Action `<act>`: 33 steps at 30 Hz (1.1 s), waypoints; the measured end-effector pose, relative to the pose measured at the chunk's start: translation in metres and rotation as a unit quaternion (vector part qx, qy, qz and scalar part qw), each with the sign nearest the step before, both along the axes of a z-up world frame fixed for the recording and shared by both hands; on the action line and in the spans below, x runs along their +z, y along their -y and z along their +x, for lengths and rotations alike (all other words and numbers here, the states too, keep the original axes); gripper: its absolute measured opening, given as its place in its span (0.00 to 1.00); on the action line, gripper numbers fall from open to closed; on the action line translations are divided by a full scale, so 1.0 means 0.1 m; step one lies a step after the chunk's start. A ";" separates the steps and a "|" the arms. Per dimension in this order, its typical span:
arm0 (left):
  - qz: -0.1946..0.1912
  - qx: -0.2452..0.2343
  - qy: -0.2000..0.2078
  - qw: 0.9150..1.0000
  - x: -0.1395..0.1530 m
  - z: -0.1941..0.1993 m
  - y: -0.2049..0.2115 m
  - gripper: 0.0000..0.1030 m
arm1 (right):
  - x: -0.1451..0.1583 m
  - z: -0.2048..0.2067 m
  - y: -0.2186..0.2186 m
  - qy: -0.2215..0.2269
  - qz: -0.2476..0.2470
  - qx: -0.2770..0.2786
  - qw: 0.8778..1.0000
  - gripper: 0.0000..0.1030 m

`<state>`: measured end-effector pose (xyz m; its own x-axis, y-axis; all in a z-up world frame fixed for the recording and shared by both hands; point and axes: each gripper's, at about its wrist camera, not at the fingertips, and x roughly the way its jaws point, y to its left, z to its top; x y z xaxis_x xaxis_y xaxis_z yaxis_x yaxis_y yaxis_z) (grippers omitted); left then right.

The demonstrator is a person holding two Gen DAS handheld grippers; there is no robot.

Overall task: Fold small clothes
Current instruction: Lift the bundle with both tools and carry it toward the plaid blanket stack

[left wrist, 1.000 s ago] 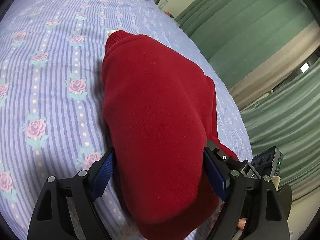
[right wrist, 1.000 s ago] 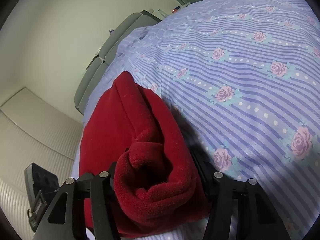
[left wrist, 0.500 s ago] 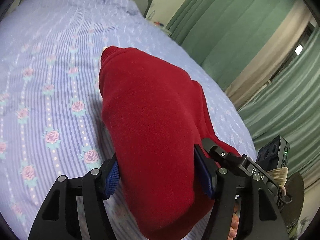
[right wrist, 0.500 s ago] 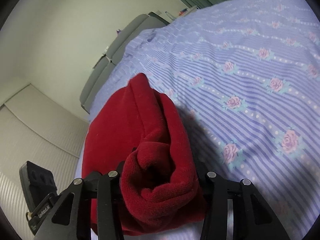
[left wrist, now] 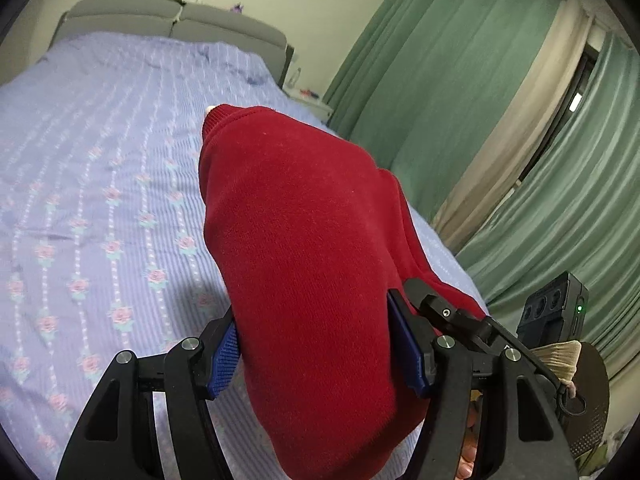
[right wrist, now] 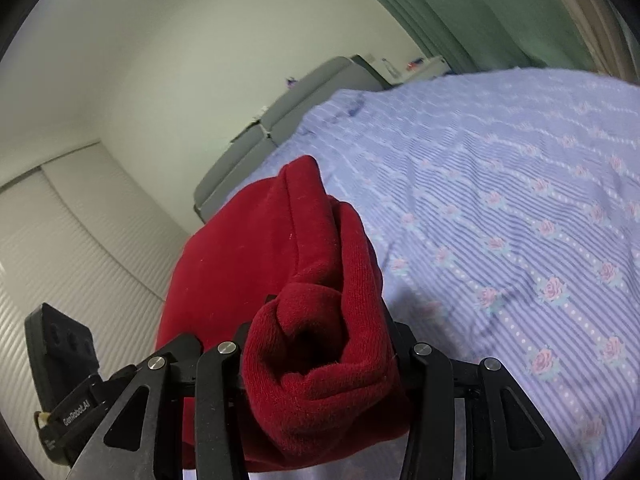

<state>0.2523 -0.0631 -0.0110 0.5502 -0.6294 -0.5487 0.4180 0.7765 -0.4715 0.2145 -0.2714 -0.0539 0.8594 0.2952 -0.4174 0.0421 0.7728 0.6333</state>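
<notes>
Both grippers are clamped on the folded red sweater (left wrist: 304, 264), held up above the floral striped bedsheet (left wrist: 100, 208). The left gripper (left wrist: 320, 344) pinches one end between its blue pads (left wrist: 224, 356). The right gripper (right wrist: 320, 352) squeezes the bunched, rolled end.

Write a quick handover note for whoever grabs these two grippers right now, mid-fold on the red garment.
Left gripper: shut on the red garment, blue pads pressed on both sides.
Right gripper: shut on a bunched, rolled end of the same garment.
Garment: folded over, held between both grippers above the floral bedsheet; whether any part touches the bed cannot be told.
Done: garment gathered and gripped at two ends.
Left: lay it down flat, finish the fold, release.
</notes>
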 end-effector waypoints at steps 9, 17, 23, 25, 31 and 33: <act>-0.020 0.035 0.049 0.998 0.31 -0.47 -0.67 0.64 | 0.40 -0.32 -0.55 0.046 -0.019 0.041 0.998 0.44; -0.041 0.075 0.078 0.993 0.41 -0.81 -1.53 0.64 | 0.60 -0.44 -1.30 0.077 -0.034 0.086 0.993 0.44; -0.047 0.115 0.087 0.989 0.41 -1.06 -2.22 0.64 | 0.67 -0.46 -1.92 0.088 -0.039 0.123 0.988 0.44; -0.047 0.127 0.087 0.987 0.40 -1.11 -2.45 0.64 | 0.68 -0.46 -2.15 0.091 -0.040 0.138 0.985 0.44; -0.038 0.157 0.083 0.983 0.36 -1.25 -3.05 0.64 | 0.63 -0.40 -2.76 0.091 -0.036 0.180 0.979 0.44; -0.035 0.166 0.082 0.982 0.35 -1.27 -3.22 0.64 | 0.61 -0.38 -2.95 0.090 -0.035 0.191 0.977 0.44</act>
